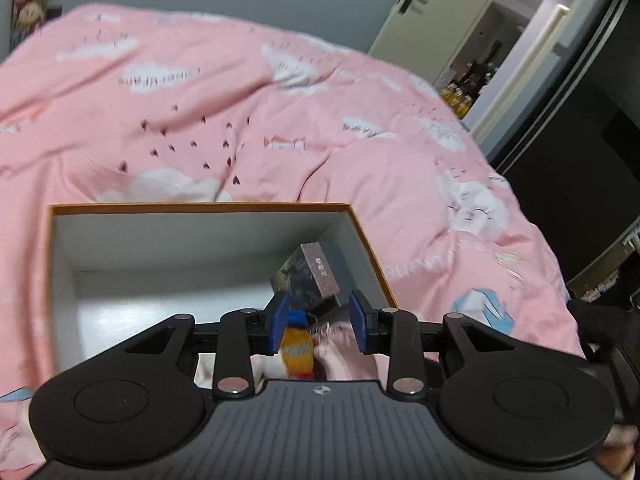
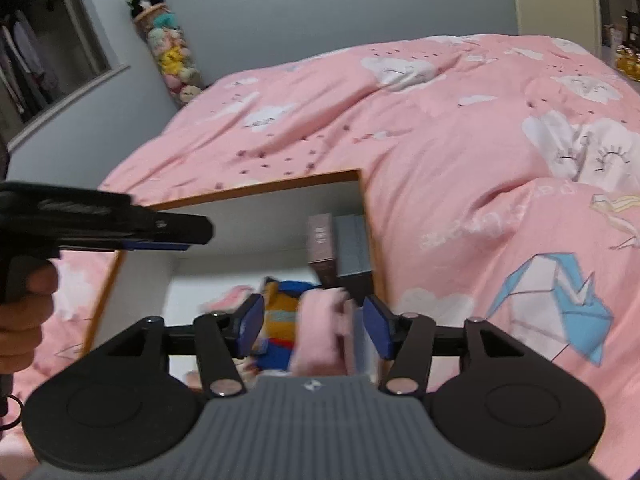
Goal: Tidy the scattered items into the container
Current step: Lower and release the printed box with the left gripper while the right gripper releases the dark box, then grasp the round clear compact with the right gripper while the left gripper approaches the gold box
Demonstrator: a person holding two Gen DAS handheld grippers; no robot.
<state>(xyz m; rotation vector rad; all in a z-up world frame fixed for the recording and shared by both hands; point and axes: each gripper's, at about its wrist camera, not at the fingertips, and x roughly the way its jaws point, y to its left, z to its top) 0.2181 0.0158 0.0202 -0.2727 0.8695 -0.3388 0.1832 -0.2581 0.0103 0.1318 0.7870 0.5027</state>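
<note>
An open box (image 1: pixel 200 211) with an orange rim and white inside sits on the pink bed; it also shows in the right wrist view (image 2: pixel 256 190). Inside lie a dark book-like box (image 1: pixel 320 272), an orange-blue sock (image 1: pixel 296 346) and a pink cloth (image 1: pixel 344 348). In the right wrist view the dark boxes (image 2: pixel 340 248), sock (image 2: pixel 280 312) and pink cloth (image 2: pixel 320 332) lie in the box. My left gripper (image 1: pixel 319 322) is open above the box, holding nothing; it also shows from the side (image 2: pixel 160 236). My right gripper (image 2: pixel 314 326) is open over the pink cloth.
Pink cloud-print duvet (image 1: pixel 240 120) covers the bed all around the box. A column of plush toys (image 2: pixel 172 52) stands by the grey wall. An open doorway (image 1: pixel 500 40) is at the far right.
</note>
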